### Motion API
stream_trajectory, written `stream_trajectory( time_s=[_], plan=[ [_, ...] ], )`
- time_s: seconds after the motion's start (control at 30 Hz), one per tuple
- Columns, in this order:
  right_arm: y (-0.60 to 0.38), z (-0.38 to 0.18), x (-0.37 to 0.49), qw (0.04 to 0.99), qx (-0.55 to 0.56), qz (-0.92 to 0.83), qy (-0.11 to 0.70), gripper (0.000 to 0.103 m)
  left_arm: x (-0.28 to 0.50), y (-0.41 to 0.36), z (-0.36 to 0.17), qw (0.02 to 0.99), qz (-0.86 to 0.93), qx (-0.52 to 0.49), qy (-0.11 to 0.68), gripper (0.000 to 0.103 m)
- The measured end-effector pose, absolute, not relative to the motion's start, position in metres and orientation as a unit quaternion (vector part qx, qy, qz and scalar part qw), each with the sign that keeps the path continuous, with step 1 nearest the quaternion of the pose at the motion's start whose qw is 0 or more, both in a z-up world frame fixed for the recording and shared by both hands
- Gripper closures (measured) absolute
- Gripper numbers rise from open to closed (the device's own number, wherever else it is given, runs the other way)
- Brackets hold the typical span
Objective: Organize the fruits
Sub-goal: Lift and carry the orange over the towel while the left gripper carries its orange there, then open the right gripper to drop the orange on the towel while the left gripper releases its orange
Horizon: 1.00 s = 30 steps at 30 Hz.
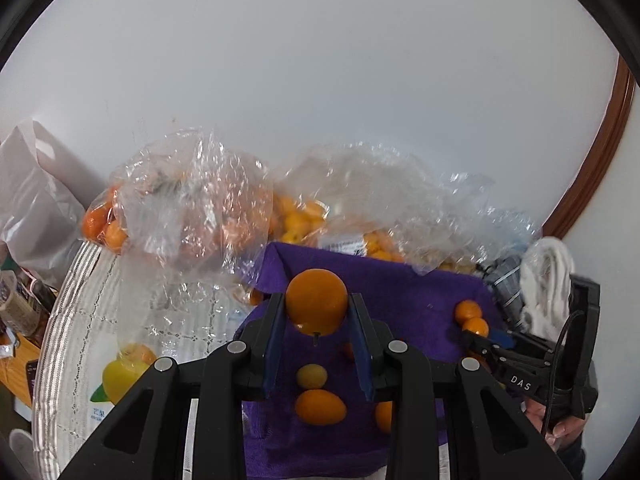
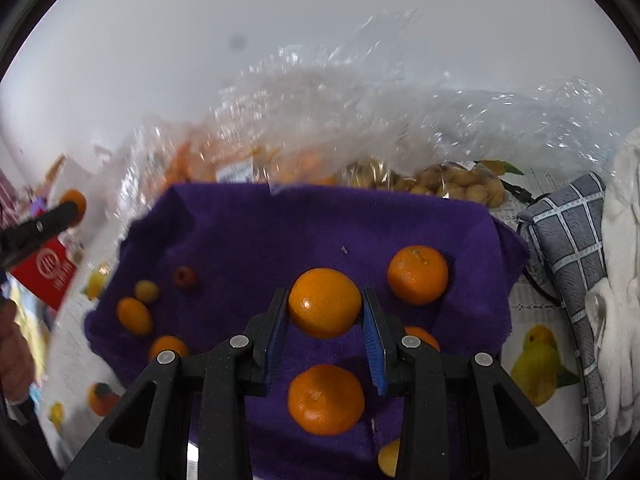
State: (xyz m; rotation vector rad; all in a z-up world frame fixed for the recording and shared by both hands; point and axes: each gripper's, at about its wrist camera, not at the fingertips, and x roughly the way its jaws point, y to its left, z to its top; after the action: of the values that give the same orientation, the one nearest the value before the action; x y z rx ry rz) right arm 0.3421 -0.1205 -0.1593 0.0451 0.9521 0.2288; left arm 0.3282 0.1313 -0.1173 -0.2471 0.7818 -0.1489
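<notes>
Left tongs (image 1: 317,312) and right tongs (image 2: 325,306): one orange (image 1: 316,302) clamped in each. Purple cloth (image 2: 280,232): several fruits laid out. Plastic bags (image 1: 192,200): many fruits judged unsorted.

Two grippers, left (image 1: 317,312) and right (image 2: 325,306), each carry one orange. On the purple cloth (image 2: 280,232) I count three more big oranges (image 2: 417,275) loose, plus four small fruits (image 2: 134,315) on its left side. Three clear bags (image 1: 192,204) behind.
</notes>
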Motion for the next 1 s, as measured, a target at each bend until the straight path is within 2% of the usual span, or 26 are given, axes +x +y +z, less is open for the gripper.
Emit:
stream_trajectory(
  time_s=[0.37,0.53,0.77,1.0],
  plan=[
    [-0.113,-0.188,0.354,0.863,0.005,0.113,0.493,0.068,0.340,0.131,-0.150,0.886,-0.095,-0.154,0.427,0.073],
    [-0.112,-0.187,0.352,0.860,-0.005,0.123,0.495,0.064,0.342,0.109,-0.156,0.881,-0.100,-0.124,0.446,0.073],
    [-0.123,-0.159,0.342,0.881,-0.027,0.110,0.459,0.061,0.345,0.075,-0.167,0.866,-0.122,-0.093,0.477,0.073],
    [-0.152,-0.132,0.336,0.899,0.004,0.094,0.427,0.060,0.345,0.055,-0.182,0.857,-0.115,-0.062,0.499,0.073]
  ],
)
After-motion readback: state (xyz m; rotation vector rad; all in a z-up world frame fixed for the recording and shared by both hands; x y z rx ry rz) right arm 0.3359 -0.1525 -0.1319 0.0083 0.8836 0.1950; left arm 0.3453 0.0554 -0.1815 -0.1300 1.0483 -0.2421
